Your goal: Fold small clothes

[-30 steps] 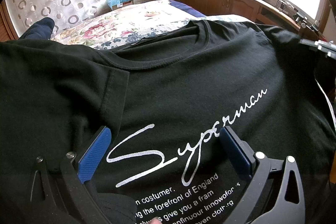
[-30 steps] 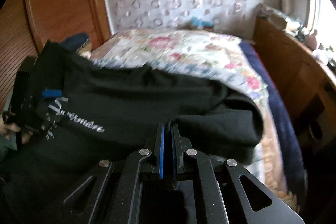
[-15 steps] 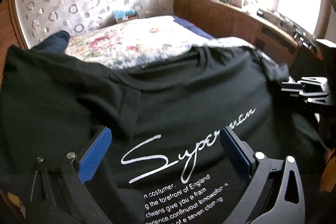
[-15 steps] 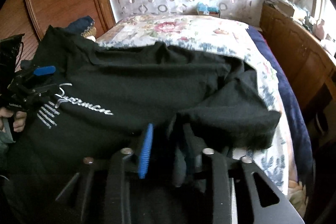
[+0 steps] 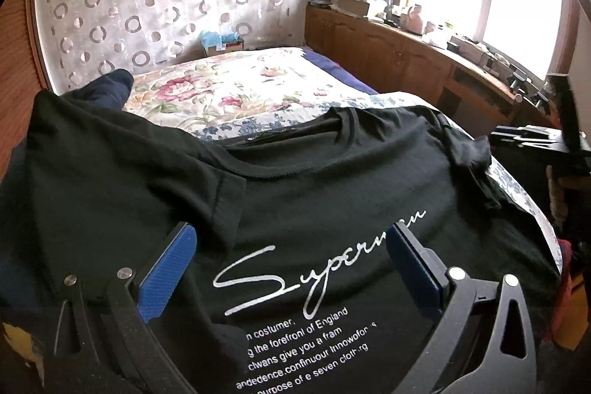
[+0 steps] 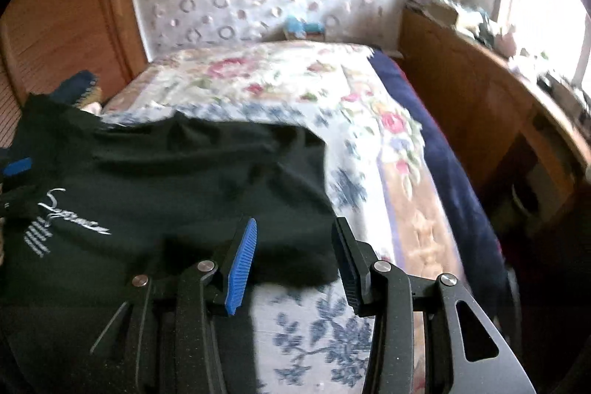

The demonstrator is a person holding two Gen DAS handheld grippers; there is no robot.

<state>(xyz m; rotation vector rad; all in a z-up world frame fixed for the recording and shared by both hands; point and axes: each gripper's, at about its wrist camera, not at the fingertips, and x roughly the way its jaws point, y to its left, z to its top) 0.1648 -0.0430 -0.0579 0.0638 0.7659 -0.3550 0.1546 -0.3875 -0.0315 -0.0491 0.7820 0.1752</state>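
With both the left gripper [image 5: 291, 268] and right gripper [image 6: 295, 257] spread apart and empty, the limp, light black cotton T-shirt [image 5: 332, 194] is best pinched at a sleeve hem.

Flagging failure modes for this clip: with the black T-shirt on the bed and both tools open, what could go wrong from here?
1. The black T-shirt is not flat: one sleeve lies folded over the chest and the far sleeve is bunched, so a fold may trap wrinkles.
2. The shirt's side edge sits near the bed edge; tugging could drag it off.
3. Neither the left tool nor the right tool grips cloth, and the right view is blurred, so a hasty grasp may miss.
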